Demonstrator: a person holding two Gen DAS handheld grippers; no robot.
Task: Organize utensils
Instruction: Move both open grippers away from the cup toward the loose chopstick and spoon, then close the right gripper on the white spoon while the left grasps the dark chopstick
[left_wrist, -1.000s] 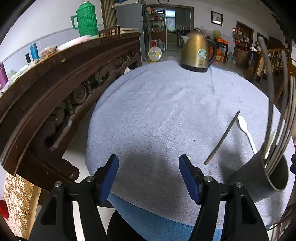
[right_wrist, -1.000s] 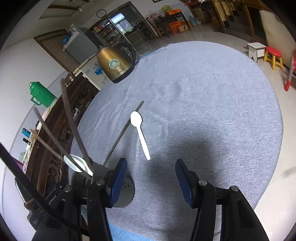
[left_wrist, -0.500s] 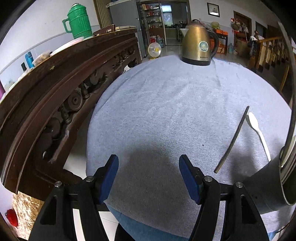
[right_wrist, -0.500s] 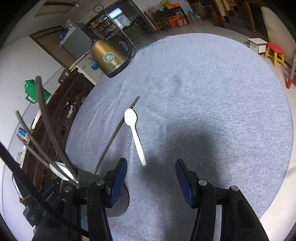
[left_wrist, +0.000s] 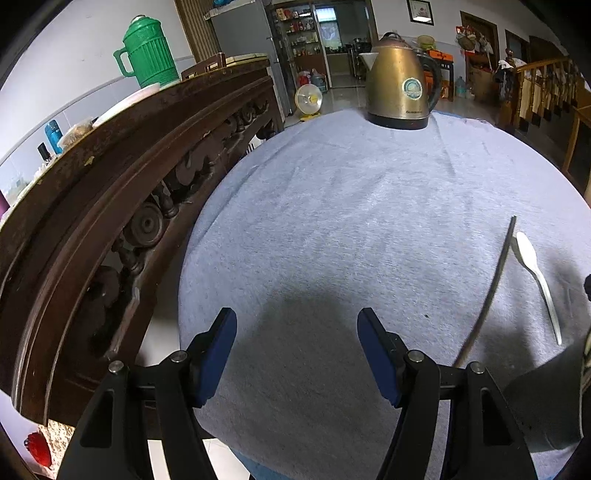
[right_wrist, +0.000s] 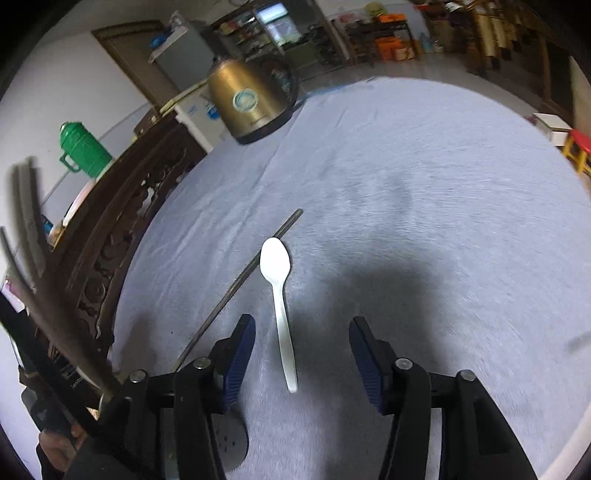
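The dark utensil holder is cut off at the lower right edge of the left wrist view, so only a part of its smooth wall is seen. In the right wrist view it is mostly hidden behind the gripper body at the lower left; its perforated grey underside and some long thin sticks rising from it are visible, but these are blurred and I cannot tell what kind they are.

The white spoon lies on the surface, which is round and covered with a pale blue-grey, towel-like cloth. The spoon looks like smooth plastic, with an oval bowl pointing away from the camera and a narrow handle reaching between the fingers of the right gripper. These fingers, with blue pads, stand wide apart and hold nothing. A single thin dark chopstick lies just to the left of the spoon, at an angle, its far end near the bowl.

The left gripper is also spread wide apart and empty, above bare cloth. A brass-coloured metal kettle stands at the far edge. A carved dark wooden sideboard runs along the left with a ribbed green thermos on it.
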